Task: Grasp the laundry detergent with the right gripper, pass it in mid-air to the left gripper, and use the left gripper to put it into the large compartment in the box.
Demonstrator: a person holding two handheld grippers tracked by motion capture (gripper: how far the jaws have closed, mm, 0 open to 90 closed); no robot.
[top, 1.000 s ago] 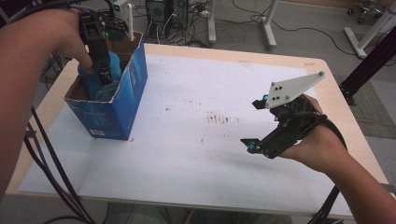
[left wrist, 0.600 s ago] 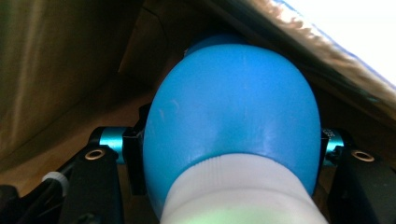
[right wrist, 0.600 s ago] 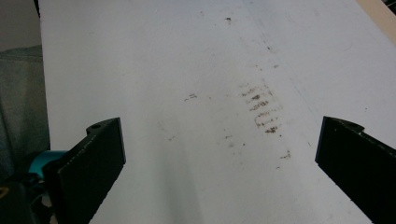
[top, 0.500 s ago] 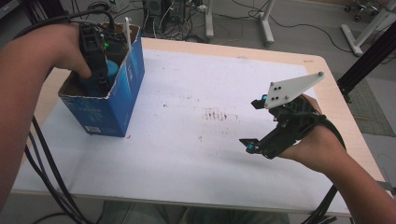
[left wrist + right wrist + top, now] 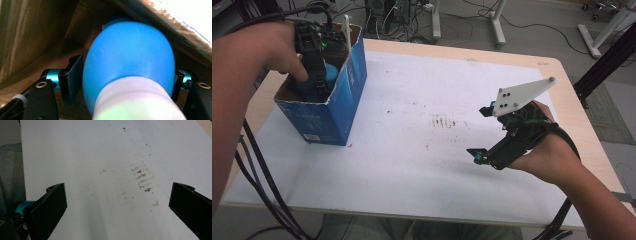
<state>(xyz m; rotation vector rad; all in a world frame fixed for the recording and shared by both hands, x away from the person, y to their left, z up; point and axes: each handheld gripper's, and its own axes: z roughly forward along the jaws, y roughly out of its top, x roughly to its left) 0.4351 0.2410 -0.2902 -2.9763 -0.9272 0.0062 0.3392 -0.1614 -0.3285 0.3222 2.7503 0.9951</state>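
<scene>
- White sheeting (image 5: 412, 165) covers most of a pale wooden table (image 5: 572, 100), with a patch of brown smudges (image 5: 443, 121) near its middle; grey floor, cables and desk legs lie beyond the far edge.
- Nearest the person, on the right side of the high view, the right gripper (image 5: 479, 132) hovers over the bare sheet with a grey three-cornered plate (image 5: 519, 95) on top.
- Its two black jaws stand wide apart with nothing between them; the right gripper view (image 5: 117, 202) looks straight down its jaws at the white sheet and the same brown smudges (image 5: 142, 178).
- Farther off, at the left of the table, a blue cardboard box (image 5: 329, 112) stands upright on the sheet with its top open and its upper edge torn.
- The left gripper (image 5: 317, 82) reaches down into that box, held from above by the person's hand (image 5: 272, 50); a green light glows on its body.
- Inside the box sits a blue bottle (image 5: 130, 52) with a white ribbed lower part, rounded end toward the brown cardboard wall.
- The left gripper's jaws have just been opening: in the left gripper view the bottle lies between them, the left pad standing just clear of its side, the right pad mostly hidden behind it.
- A white upright strip (image 5: 347, 30) rises at the box's far corner.
</scene>
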